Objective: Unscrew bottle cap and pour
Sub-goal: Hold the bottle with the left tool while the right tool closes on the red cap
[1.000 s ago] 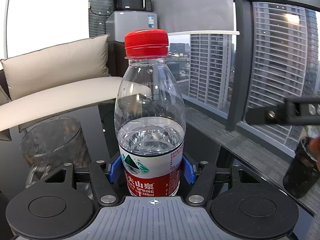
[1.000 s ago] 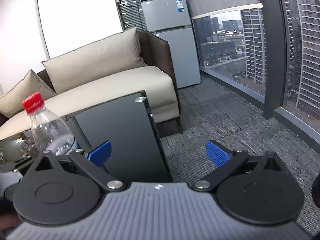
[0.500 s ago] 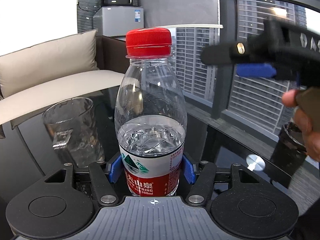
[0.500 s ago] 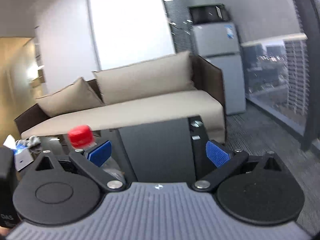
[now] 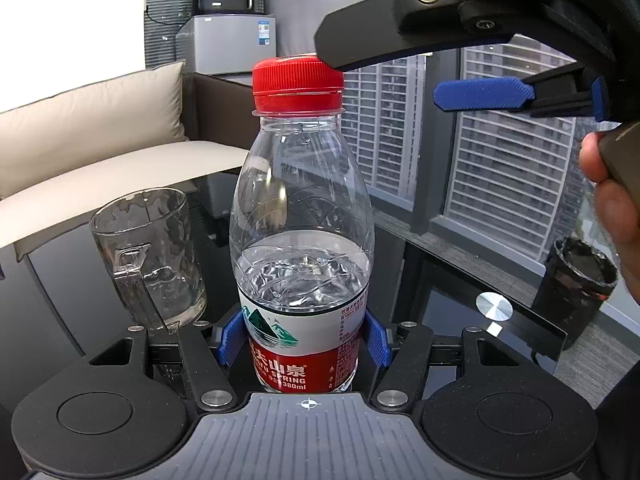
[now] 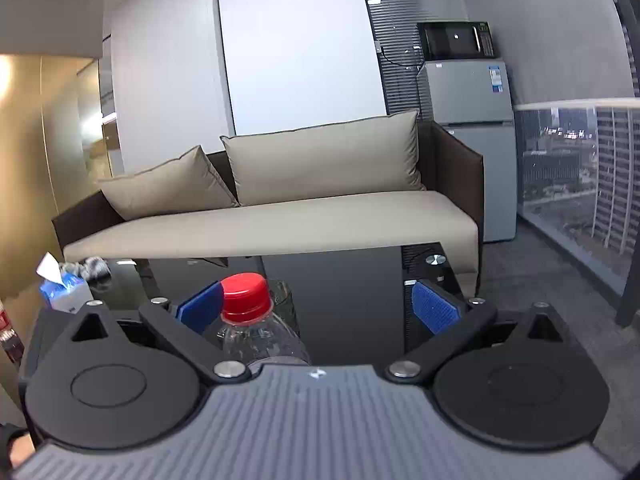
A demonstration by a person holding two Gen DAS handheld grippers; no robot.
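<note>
A clear water bottle [image 5: 302, 240] with a red cap [image 5: 298, 84] and a red-and-white label stands upright, half full. My left gripper [image 5: 304, 338] is shut on the bottle at the label. My right gripper [image 5: 386, 78] comes in from the upper right, open, with its upper black finger over the cap's right edge and its blue pad [image 5: 480, 94] off to the right. In the right wrist view the cap [image 6: 244, 298] sits between the open fingers of the right gripper [image 6: 316, 306], close to the left pad [image 6: 200, 306]. An empty glass mug [image 5: 148, 256] stands left of the bottle.
The black glass table [image 5: 460, 292] carries a dark cup [image 5: 580, 280] at its right edge. A person's hand [image 5: 612, 200] holds the right gripper. A tissue box [image 6: 60, 292] lies far left. A beige sofa [image 6: 272, 216] stands behind the table.
My right gripper has swung in from the right and now has its open fingers around the cap. The left gripper keeps its hold on the bottle.
</note>
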